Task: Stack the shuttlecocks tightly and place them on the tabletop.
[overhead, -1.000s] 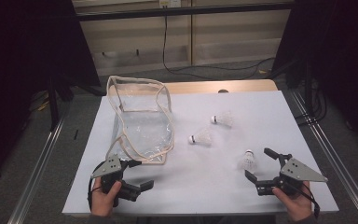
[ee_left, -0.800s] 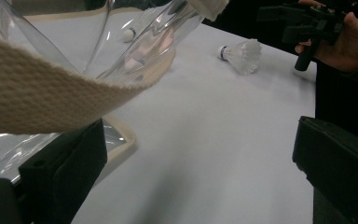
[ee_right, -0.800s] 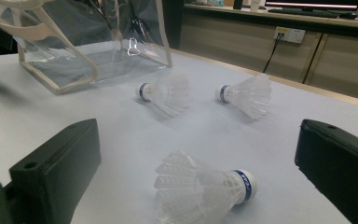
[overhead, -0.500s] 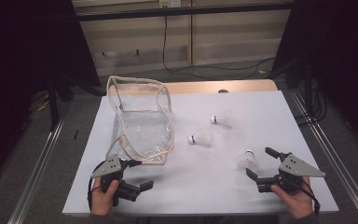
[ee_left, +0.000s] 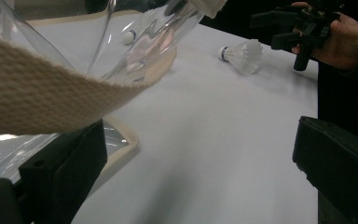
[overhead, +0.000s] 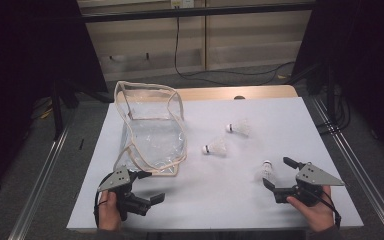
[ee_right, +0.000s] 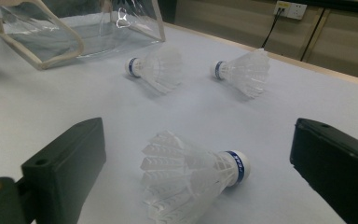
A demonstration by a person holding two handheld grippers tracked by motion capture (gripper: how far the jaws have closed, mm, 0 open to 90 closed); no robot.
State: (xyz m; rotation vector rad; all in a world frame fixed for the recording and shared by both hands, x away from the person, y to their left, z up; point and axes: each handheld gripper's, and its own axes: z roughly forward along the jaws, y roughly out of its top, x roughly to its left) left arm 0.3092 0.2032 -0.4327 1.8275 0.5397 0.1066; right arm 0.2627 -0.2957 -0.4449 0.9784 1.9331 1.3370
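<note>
The nearest shuttlecock (ee_right: 191, 179) is lying on its side on the white table (overhead: 260, 210), sitting between the spread jaws of the right gripper (overhead: 278, 176) without touching either; in the right gripper view its cork is pointing toward three o'clock and its feathers toward nine. Two more shuttlecocks (overhead: 215, 148) (overhead: 238, 127) are lying farther off, toward eleven and twelve o'clock from it in the high view. The clear bag (overhead: 152, 130) with its cream webbing edge is resting at about ten o'clock. The left gripper (overhead: 150, 187) is sitting at the bag's near corner, jaws released and wide apart, one jaw just beside the bag's trim, gripping nothing.
</note>
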